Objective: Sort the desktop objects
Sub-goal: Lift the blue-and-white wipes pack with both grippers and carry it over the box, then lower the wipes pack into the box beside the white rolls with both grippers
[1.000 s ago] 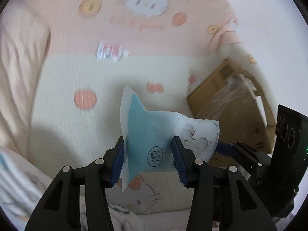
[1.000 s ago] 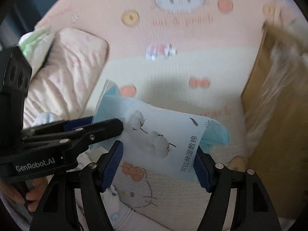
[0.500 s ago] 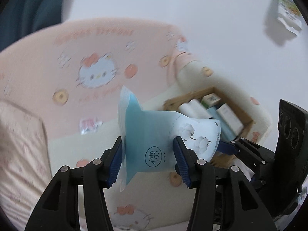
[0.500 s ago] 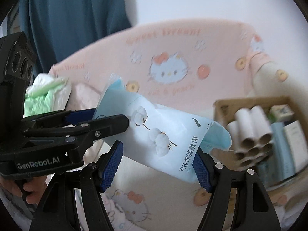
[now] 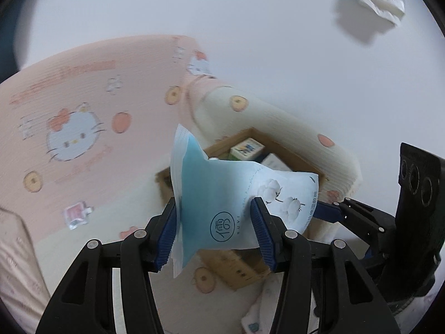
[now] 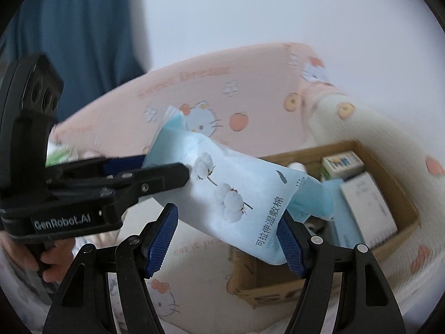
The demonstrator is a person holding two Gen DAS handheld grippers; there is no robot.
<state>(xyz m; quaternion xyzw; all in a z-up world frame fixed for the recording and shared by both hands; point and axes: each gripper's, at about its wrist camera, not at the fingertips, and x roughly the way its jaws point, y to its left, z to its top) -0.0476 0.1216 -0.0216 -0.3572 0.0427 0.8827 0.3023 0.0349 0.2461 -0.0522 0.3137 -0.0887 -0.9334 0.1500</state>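
Both tongs, left tongs [image 5: 214,233] and right tongs [image 6: 226,239], clamp the blue pouch [image 5: 222,194] between them.

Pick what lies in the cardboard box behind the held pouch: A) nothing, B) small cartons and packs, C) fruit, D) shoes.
B: the box behind the pouch holds small printed cartons and flat packs.

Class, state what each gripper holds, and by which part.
Both hold one blue-and-white packet: left gripper grips its plain blue end, right gripper its end with printed writing.
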